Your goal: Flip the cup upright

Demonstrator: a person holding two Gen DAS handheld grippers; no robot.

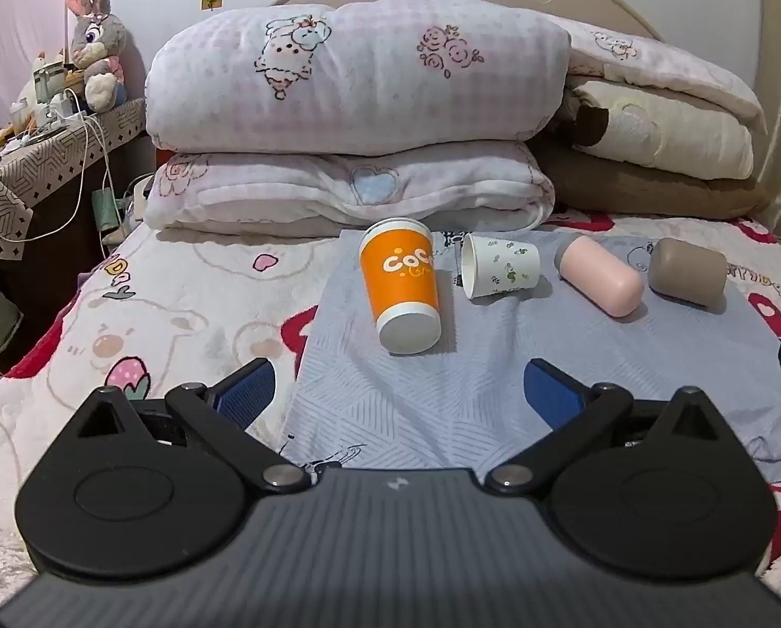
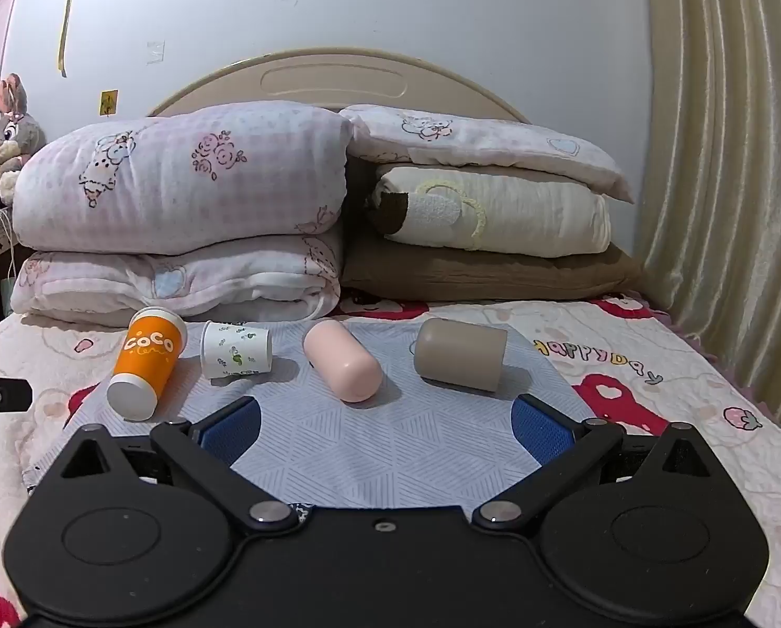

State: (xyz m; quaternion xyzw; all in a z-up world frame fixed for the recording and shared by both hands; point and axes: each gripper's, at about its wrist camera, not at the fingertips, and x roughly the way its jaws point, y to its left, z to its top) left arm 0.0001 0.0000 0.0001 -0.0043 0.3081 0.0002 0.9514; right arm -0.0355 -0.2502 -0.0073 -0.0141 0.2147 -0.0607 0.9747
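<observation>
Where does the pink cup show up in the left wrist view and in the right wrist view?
Left wrist view: pink cup lies on its side right of centre, on the blue cloth.
Right wrist view: pink cup lies near centre.
Shared landmark: in both it lies between the white leaf-print cup and the brown cup.

- paper cup (image 1: pixel 399 282): orange, white ends
- small cup (image 1: pixel 501 266): white, green leaf print
- mat (image 2: pixel 390 450): pale blue, line pattern
- tumbler (image 2: pixel 343 362): pink
- mug (image 2: pixel 461 355): taupe
</observation>
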